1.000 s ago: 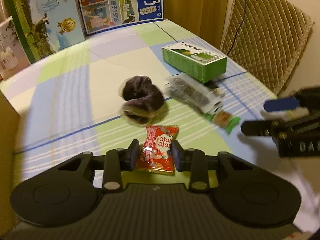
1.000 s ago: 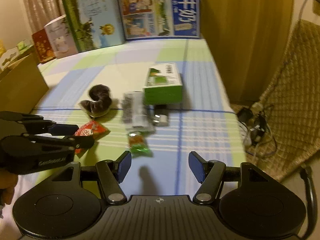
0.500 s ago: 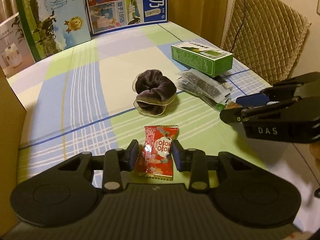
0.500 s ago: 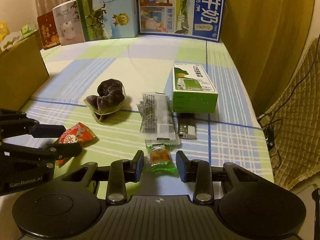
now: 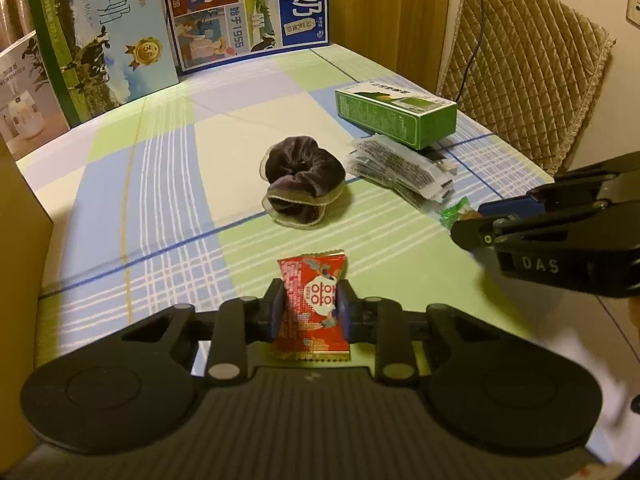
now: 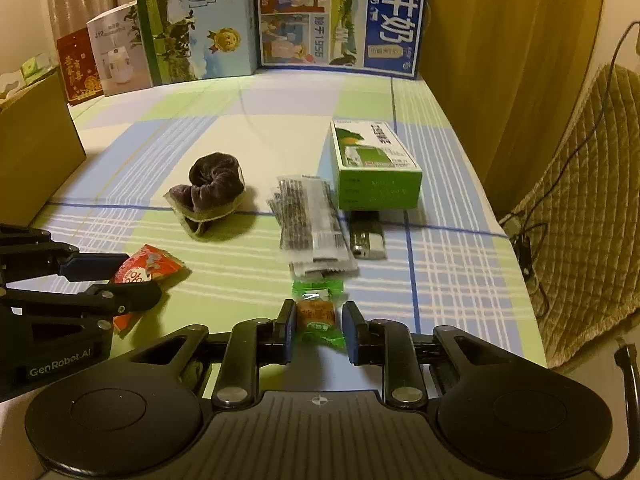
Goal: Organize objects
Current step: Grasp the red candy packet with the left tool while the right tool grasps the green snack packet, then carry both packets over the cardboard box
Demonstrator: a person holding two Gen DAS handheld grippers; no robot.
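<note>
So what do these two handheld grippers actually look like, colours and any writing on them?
Both are matte black plastic with blue pads on the fingers, round discs either side and a ribbed centre. The left gripper reads "GenRobot.AI"; the right gripper reads "DAS".

The left gripper [image 5: 311, 314] sat low over the near edge of the table, level and pointing toward the far edge, its two fingers [image 5: 274, 312] pressed against the sides of a red packet [image 5: 312, 308]. The right gripper [image 6: 317, 330] was beside it, nearer the table's right edge, also low and level. Its jaws were narrowed around a green candy [image 6: 320, 318], with a sliver of gap showing at the right pad [image 6: 349, 330], so firm contact could not be confirmed.
</note>
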